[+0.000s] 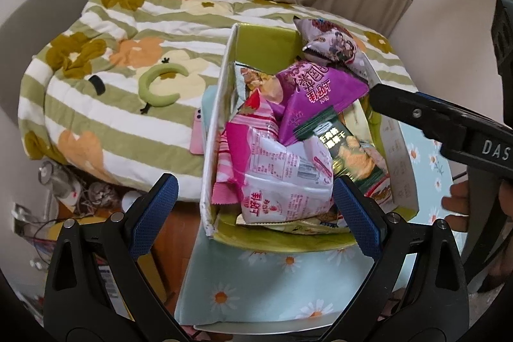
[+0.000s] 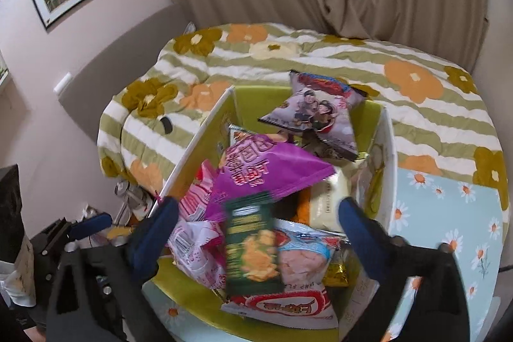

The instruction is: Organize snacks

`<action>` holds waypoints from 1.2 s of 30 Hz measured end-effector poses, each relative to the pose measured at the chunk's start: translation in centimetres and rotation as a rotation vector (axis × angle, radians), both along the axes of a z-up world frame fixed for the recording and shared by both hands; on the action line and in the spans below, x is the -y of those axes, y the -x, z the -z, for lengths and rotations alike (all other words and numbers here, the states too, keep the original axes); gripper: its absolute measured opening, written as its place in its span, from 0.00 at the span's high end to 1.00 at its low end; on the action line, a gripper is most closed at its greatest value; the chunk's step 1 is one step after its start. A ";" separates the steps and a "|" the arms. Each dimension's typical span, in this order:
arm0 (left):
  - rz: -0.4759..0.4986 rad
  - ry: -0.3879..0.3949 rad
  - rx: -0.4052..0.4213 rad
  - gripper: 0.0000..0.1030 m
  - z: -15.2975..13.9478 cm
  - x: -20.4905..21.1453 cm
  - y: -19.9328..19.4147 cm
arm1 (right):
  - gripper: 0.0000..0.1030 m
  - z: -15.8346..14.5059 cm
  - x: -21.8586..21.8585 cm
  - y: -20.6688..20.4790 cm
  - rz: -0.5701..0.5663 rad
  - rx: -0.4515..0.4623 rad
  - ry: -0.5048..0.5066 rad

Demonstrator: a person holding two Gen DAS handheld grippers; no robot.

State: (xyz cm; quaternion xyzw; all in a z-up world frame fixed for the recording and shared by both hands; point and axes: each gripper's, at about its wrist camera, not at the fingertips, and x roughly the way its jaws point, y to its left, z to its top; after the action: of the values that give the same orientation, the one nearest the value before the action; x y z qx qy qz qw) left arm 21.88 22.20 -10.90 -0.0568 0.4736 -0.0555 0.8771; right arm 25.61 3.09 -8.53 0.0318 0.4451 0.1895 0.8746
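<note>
Floral bedding surrounds a green-lined box heaped with bright snack packets; both tools gape apart.

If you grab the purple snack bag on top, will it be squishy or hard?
Probably squishy: the purple snack bag looks puffed and its film is creased. Likely light, since it perches on other packets. Its shiny wrapper may slip.

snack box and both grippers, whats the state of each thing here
snack box: open-topped, heaped with packets
purple packet: sealed, lying on top of the heap
dark green packet: blurred, lying on the heap between the open jaws, not gripped
grey packet: sealed, propped at the far end of the box
left gripper: open, empty
right gripper: open, pads off the packet
</note>
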 end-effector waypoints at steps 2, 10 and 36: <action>0.000 -0.006 -0.001 0.06 0.0 0.1 0.2 | 0.02 0.1 0.6 0.5 0.023 -0.001 -0.002; -0.015 -0.027 0.059 0.06 -2.8 1.6 3.6 | 0.02 -2.3 3.1 3.8 0.040 0.043 -0.024; 0.000 -0.125 0.416 0.01 -13.2 13.0 19.7 | 0.01 -10.8 16.9 23.9 0.371 0.285 0.158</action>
State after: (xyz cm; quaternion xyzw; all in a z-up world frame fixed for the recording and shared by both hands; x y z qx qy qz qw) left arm 2.23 9.22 2.31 0.0103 0.2850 -0.0368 0.9578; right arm 1.70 -13.79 2.26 0.0173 0.3174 -0.0072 0.9481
